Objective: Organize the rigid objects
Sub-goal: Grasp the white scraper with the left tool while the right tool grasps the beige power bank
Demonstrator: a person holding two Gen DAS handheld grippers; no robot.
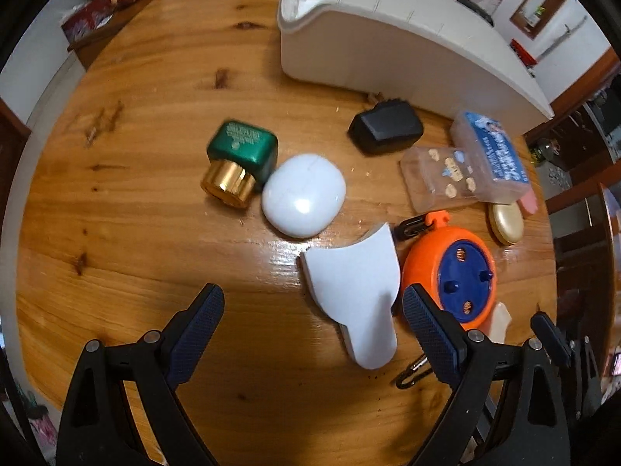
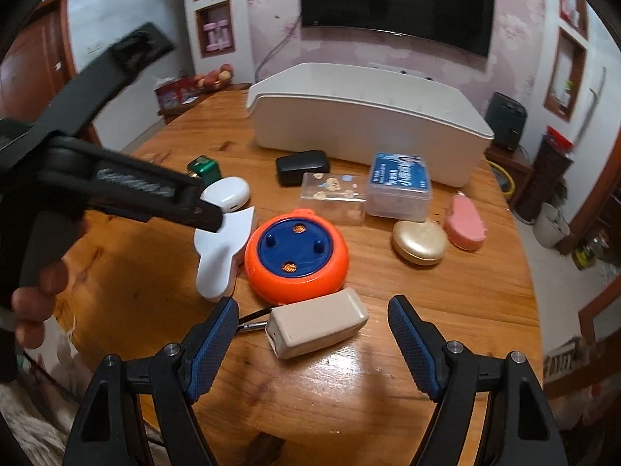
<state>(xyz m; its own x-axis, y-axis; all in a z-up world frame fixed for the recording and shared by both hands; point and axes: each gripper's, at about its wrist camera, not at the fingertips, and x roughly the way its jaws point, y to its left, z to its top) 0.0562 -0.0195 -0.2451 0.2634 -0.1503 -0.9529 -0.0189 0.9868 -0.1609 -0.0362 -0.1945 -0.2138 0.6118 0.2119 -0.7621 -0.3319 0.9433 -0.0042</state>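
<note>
On wooden table (image 2: pixel 446 310), white bin (image 2: pixel 368 136)

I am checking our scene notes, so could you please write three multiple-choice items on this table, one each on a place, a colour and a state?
1. What lies between the right tongs?
A. beige box
B. green bottle
C. pink case

2. What colour is the centre of the orange disc?
A. white
B. blue
C. gold

3. How do the left tongs stand?
A. shut on the white earbud case
B. shut on the black adapter
C. open, holding nothing

Answers: 1 A, the beige box sits on the table between the open pads. 2 B, a blue insert fills its top. 3 C, the pads stand wide apart above the white curved piece, pressing nothing.
</note>
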